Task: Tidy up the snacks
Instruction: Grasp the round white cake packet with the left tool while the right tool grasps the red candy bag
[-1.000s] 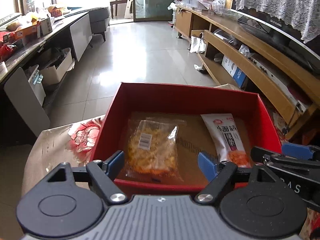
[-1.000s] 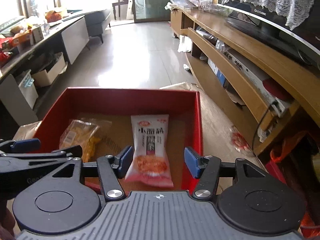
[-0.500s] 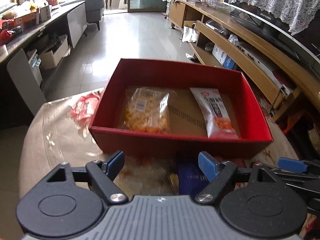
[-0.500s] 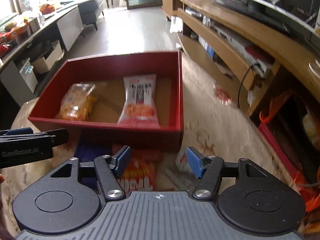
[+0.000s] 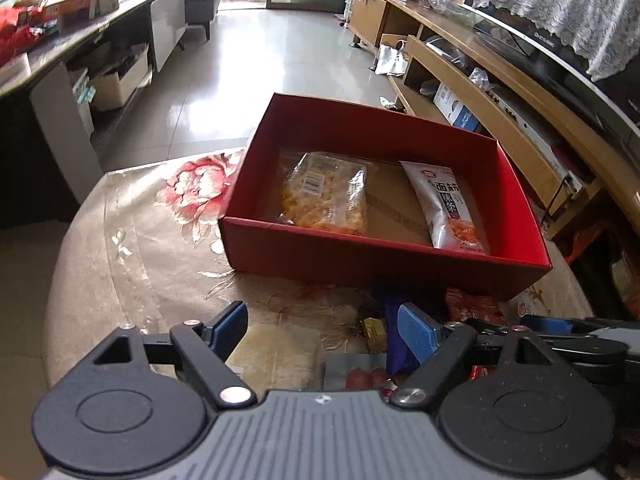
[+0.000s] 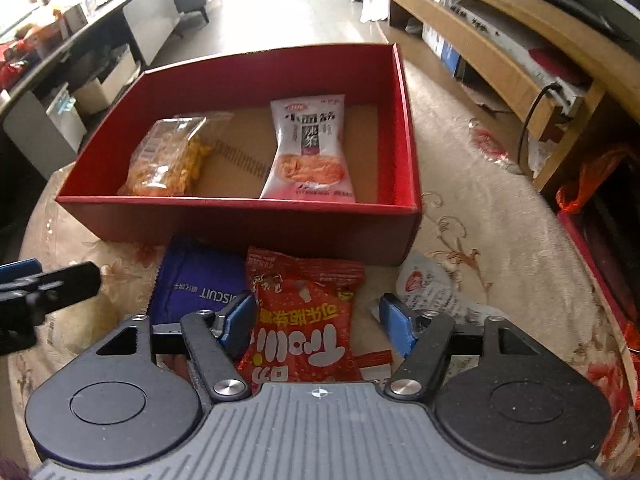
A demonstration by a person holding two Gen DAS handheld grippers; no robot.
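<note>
Left wrist view: left gripper [image 5: 320, 330] hovering, fingers apart, gripping nothing; red box [image 5: 384, 258] lying ahead, holding two packets.

Right wrist view: right gripper [image 6: 318, 322] jaws opening, straddling red snack bag [image 6: 304, 312] (likely next pick); blue biscuit pack [image 6: 196, 280] sitting just beyond left finger.

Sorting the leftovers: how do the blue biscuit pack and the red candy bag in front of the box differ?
The blue biscuit pack is flat and smooth; the red candy bag is puffy and crinkled. The biscuit pack carries small white lettering, the candy bag large white characters. The candy bag lies between the opening pads of the right tool, untouched; the biscuit pack sits left of them. Both lie on the cloth outside the red box.
</note>
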